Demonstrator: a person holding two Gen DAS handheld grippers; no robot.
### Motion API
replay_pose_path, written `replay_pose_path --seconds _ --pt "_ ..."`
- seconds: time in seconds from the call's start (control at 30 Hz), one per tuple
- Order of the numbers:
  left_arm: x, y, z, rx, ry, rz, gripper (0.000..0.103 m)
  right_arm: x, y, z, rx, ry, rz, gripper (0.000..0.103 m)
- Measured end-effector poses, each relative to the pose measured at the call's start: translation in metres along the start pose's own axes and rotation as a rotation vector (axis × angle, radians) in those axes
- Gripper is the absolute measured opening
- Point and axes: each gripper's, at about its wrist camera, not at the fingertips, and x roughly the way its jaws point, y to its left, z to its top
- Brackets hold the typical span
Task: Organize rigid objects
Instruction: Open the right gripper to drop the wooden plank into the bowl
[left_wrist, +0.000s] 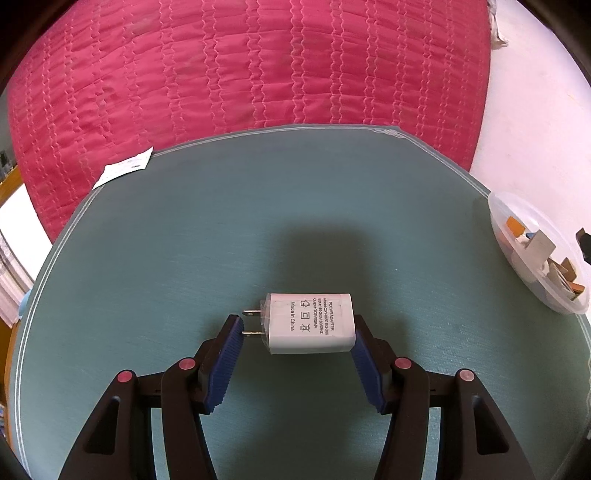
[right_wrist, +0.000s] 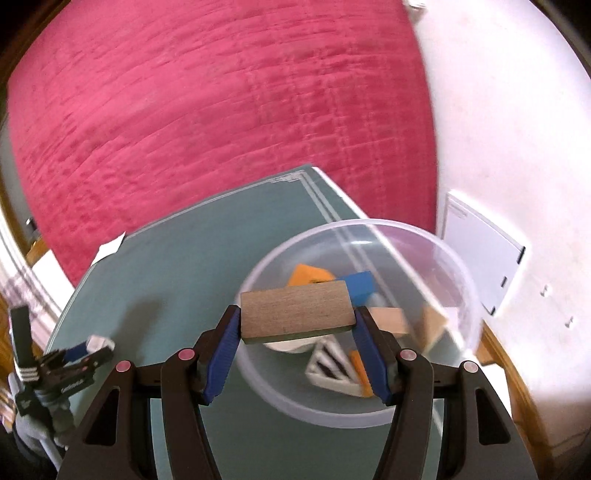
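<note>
- Left wrist view: the left tongs (left_wrist: 297, 330) hold a white power adapter (left_wrist: 309, 323) between their blue pads (left_wrist: 223, 363). One pad touches the metal prongs and the other presses the flat end.
- The adapter hangs just above the green table (left_wrist: 184, 240), and its dark shadow falls on the table behind it.
- A clear plastic bowl (left_wrist: 532, 275) with blocks in it sits at the right edge of the table. A white paper slip (left_wrist: 123, 170) lies at the far left corner. A pink quilt (left_wrist: 240, 62) covers the bed behind.
- Right wrist view: the right tongs (right_wrist: 297, 325) hold a flat brown wooden block (right_wrist: 295, 313) by its two short ends.
- The block is over the near side of the clear plastic bowl (right_wrist: 277, 402). Inside lie an orange block (right_wrist: 308, 275), a blue block (right_wrist: 360, 286), tan blocks and a striped piece (right_wrist: 332, 365).
- The left tongs (right_wrist: 92, 347) show at the far left, a bit blurry.
</note>
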Motion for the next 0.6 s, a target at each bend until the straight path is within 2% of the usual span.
replay_pose_path --seconds 0.3,0.6 --pt "0.0 -0.014 0.0 0.024 0.009 -0.021 0.061 0.005 -0.035 -0.004 0.067 0.01 -0.047 0.062" --pt "-0.001 -0.022 -0.001 0.036 0.016 -0.033 0.061 0.006 -0.044 -0.007 0.101 0.012 -0.053 0.062"
